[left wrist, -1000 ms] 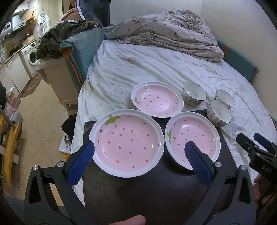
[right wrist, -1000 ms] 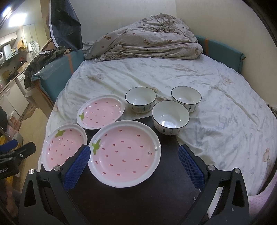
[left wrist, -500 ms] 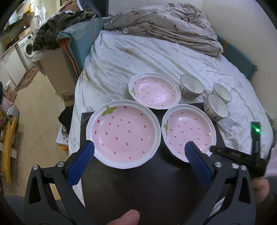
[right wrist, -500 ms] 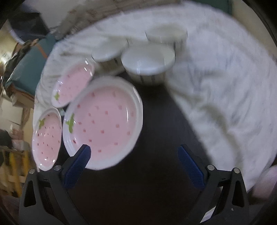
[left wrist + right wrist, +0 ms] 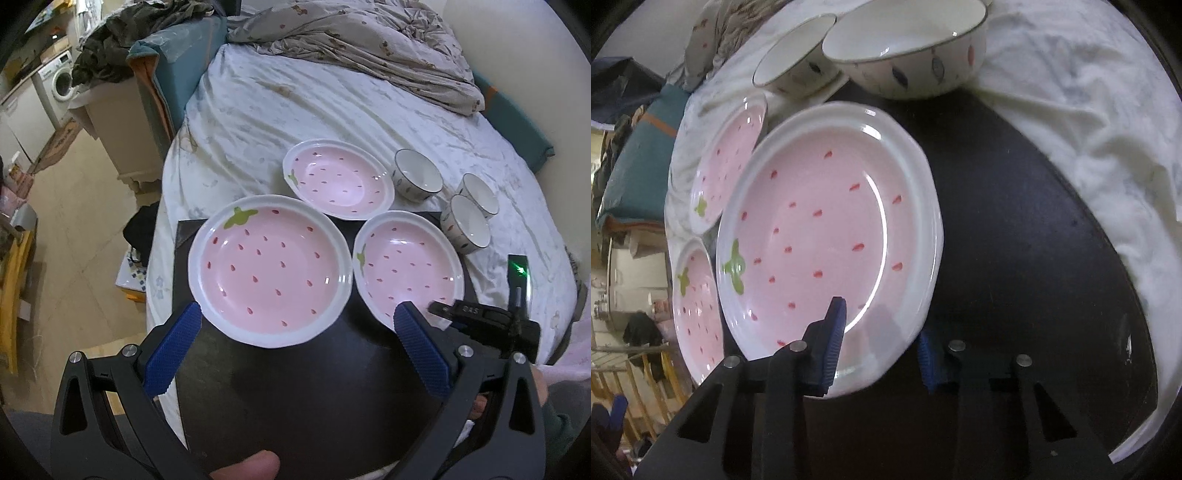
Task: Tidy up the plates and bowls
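I read soft, even indoor light | white glare arcs on the pink plate (image 5: 827, 236) | black mat (image 5: 314, 387) murky | heavy fisheye bending, dark corner vignette | near bowl (image 5: 908, 48) slightly soft.

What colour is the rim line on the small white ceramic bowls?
A thin dark rim line on the small white ceramic bowls, clearest in the right wrist view.

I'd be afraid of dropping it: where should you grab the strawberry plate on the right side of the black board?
By its raised white rim at the near edge, coming down from the front, one jaw inside the dish and one outside. The plate lies flat on the black board, so nothing likely slides under it, and another plate crowds its left.
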`<action>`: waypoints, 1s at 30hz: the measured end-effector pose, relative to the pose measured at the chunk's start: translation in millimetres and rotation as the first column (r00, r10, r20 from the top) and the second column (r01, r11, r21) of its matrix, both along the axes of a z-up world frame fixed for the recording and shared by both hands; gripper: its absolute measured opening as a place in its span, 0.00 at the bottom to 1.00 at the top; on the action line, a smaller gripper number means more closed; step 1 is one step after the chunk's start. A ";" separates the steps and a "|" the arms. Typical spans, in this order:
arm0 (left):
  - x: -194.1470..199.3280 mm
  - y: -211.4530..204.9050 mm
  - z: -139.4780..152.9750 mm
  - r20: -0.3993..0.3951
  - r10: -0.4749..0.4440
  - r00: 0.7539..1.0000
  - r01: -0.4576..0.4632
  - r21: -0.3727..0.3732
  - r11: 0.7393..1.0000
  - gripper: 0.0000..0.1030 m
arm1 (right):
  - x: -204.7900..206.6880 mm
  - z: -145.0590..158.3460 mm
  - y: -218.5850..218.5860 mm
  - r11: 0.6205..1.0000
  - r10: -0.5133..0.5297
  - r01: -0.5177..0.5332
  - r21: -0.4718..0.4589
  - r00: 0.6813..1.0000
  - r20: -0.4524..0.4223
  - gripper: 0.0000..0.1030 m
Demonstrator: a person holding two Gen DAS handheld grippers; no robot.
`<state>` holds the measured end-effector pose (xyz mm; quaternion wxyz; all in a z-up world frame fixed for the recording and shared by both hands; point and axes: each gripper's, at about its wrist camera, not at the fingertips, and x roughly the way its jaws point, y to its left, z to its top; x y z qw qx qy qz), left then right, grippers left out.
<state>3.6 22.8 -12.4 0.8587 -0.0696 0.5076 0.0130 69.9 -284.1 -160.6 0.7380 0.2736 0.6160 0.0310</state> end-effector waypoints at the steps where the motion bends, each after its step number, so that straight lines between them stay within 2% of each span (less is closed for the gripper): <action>1: 0.8 -0.3 -1.6 -0.005 0.003 1.000 -0.003 0.008 1.000 1.00 | 1.0 0.2 -0.3 1.000 0.006 -0.006 -0.009 1.000 -0.006 0.34; 3: 3.8 -1.3 -8.2 -0.025 0.007 1.000 -0.006 0.025 1.000 1.00 | 2.2 -1.1 -2.1 1.000 0.016 -0.016 -0.025 1.000 -0.011 0.21; 9: 10.2 -7.9 -31.8 -0.099 -0.014 0.995 0.018 0.039 0.999 0.96 | -6.7 -0.1 -12.2 1.000 0.012 -0.012 0.022 1.000 0.015 0.16; 11: 11.8 -11.2 -39.9 -0.126 -0.033 0.992 0.039 0.042 0.998 0.92 | -15.2 0.8 -15.9 0.999 0.015 -0.016 0.038 1.000 0.018 0.15; 18: 8.7 -31.6 -62.2 -0.220 -0.082 0.972 0.094 0.044 0.995 0.91 | -46.3 5.3 -28.0 0.998 0.050 -0.050 0.047 0.999 0.006 0.16; 22: 7.8 -55.5 -71.9 -0.248 -0.138 0.959 0.144 0.007 0.990 0.91 | -63.9 9.3 -47.0 0.998 0.063 -0.063 0.017 0.998 -0.008 0.15; 25: 9.3 -70.0 -78.7 -0.266 -0.171 0.949 0.174 -0.012 0.985 0.91 | -70.8 10.1 -58.4 0.999 0.042 -0.041 0.032 0.999 -0.022 0.15; 29: 11.3 -72.7 -84.6 -0.262 -0.177 0.949 0.171 -0.046 0.984 0.91 | -67.0 10.0 -59.3 0.997 0.066 -0.063 0.051 0.996 -0.058 0.16; 30: 11.2 -71.8 -86.4 -0.260 -0.173 0.950 0.167 -0.045 0.985 0.91 | -64.9 10.0 -59.7 0.996 0.077 -0.073 0.049 0.995 -0.071 0.20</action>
